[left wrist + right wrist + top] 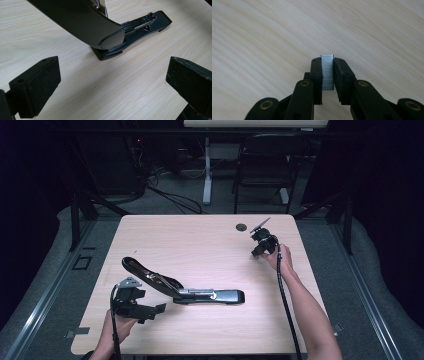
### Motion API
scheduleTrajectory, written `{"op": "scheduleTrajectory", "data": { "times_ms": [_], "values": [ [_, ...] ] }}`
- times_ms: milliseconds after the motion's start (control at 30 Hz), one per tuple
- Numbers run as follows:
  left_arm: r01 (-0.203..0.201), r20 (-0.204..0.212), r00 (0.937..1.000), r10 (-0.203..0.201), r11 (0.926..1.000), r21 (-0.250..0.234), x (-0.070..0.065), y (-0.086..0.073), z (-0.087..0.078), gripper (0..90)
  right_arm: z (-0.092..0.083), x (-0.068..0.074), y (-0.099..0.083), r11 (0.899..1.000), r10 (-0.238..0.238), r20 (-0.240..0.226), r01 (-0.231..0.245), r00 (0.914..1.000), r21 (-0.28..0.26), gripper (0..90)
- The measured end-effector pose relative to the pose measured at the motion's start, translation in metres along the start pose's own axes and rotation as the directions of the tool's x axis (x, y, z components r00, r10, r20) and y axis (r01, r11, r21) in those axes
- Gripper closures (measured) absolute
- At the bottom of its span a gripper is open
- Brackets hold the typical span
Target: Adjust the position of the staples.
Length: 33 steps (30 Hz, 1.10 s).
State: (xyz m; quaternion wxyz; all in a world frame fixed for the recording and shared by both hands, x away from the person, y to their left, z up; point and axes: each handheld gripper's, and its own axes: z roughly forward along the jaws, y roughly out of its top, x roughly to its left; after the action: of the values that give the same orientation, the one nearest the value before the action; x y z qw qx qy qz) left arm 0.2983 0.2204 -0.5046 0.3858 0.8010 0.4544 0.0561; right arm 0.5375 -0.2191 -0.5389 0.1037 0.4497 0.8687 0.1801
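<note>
Reloading a stapler, you are caught mid-step at a pale wooden table (210, 235). At far left, your left gripper (150, 311) lies low near the table's near edge, its jaws spread wide and holding nothing, pointed toward the hinge end of the black stapler (185, 287); in the left gripper view the two pads (37, 85) frame bare wood, with the stapler's raised arm (82, 22) looming just above and beyond them. Moving right, the stapler sits near the table's middle, swung open, its top arm (145, 272) tilted up to the left and its base (215, 296) flat with the channel exposed. At far right, well apart from the stapler, your right gripper (259, 251) is pinching a silver strip of staples (327, 72) upright between its pads, as the right gripper view shows. By the look of it, the pickup is done and the carry comes next: you will need to bring the strip across to the open channel, level it along the rail, and lower it in squarely, while the left gripper probably steadies the stapler against sliding.
</note>
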Motion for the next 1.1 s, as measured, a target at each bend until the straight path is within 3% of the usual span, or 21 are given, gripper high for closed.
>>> {"op": "scheduleTrajectory", "data": {
  "times_ms": [333,533,800,1067,1100],
  "values": [
    [-0.009,0.000,1.0000,0.009,0.9999,0.009,-0.001,0.000,0.001,0.0,-0.022,0.017,-0.012,0.999,-0.047,-0.016,0.047,0.9988,0.001,78.3],
    [-0.009,-0.006,0.9999,0.009,0.9999,0.011,-0.001,0.000,0.001,0.0,-0.037,0.035,-0.028,0.997,-0.072,-0.027,0.071,0.9971,-0.022,78.3],
    [-0.017,-0.009,0.9998,0.017,0.9996,0.023,-0.003,0.001,0.002,0.0,-0.048,0.046,-0.045,0.996,-0.094,-0.037,0.094,0.9949,-0.014,78.2],
    [-0.017,-0.010,0.9998,0.018,0.9994,0.029,-0.002,0.001,0.003,0.0,-0.059,0.059,-0.067,0.997,-0.075,-0.054,0.074,0.9957,-0.024,78.1],
    [-0.020,-0.011,0.9997,0.020,0.9994,0.030,-0.003,0.001,0.003,0.0,-0.063,0.062,-0.072,0.995,-0.095,-0.060,0.096,0.9937,0.011,78.1]
  ]
}}
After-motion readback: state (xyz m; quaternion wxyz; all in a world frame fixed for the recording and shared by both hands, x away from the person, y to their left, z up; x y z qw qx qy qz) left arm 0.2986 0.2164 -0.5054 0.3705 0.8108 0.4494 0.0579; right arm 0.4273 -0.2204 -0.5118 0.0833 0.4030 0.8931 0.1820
